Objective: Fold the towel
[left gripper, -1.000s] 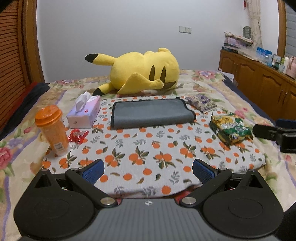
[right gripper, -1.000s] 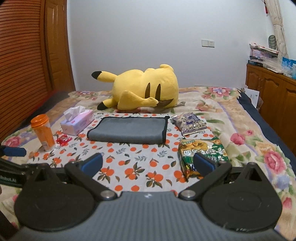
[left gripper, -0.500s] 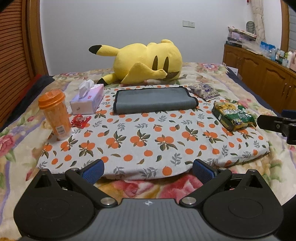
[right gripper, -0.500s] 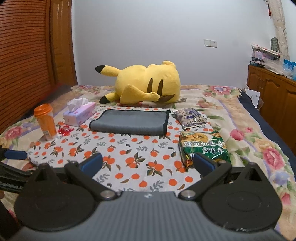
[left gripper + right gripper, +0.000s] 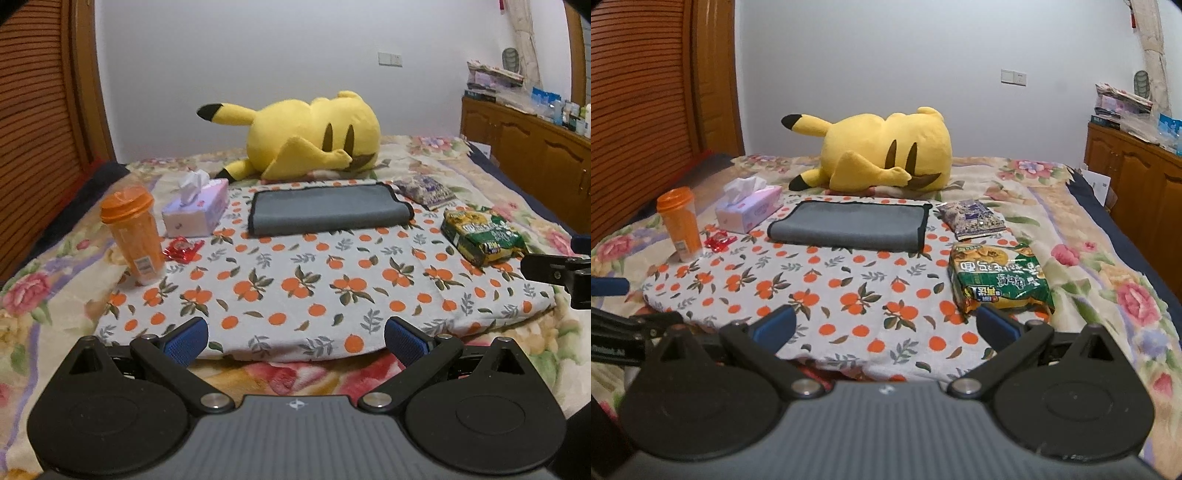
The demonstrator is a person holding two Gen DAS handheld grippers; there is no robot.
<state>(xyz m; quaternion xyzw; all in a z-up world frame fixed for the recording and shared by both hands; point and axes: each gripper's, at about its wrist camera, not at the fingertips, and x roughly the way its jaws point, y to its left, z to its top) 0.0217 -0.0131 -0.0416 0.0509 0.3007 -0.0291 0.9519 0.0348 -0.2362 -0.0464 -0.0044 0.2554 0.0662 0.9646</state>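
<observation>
Here, the grey towel (image 5: 327, 211) lies folded into a flat rectangle at the far end of an orange-print cloth (image 5: 317, 280) spread on a flowered bedspread (image 5: 1108, 266). The left gripper (image 5: 295, 338) is held low at the near edge of the cloth with its blue-padded fingers (image 5: 184, 339) spread wide and nothing between them. The right gripper (image 5: 886, 325) stands the same way, wide apart and empty, over the near edge of the cloth, well apart from the towel. A yellow plush toy (image 5: 306, 138) lies on its side just behind the towel. A tissue box (image 5: 197, 212) sits to the left of the towel, with an orange cup (image 5: 133, 232) standing upright nearer the camera and a small red wrapper (image 5: 183, 249) between them on the cloth. To the right of the towel lie a purple packet (image 5: 971, 218) and, closer in, a green snack bag (image 5: 1001, 280). A wooden cabinet (image 5: 532, 144) runs along the right wall.
</observation>
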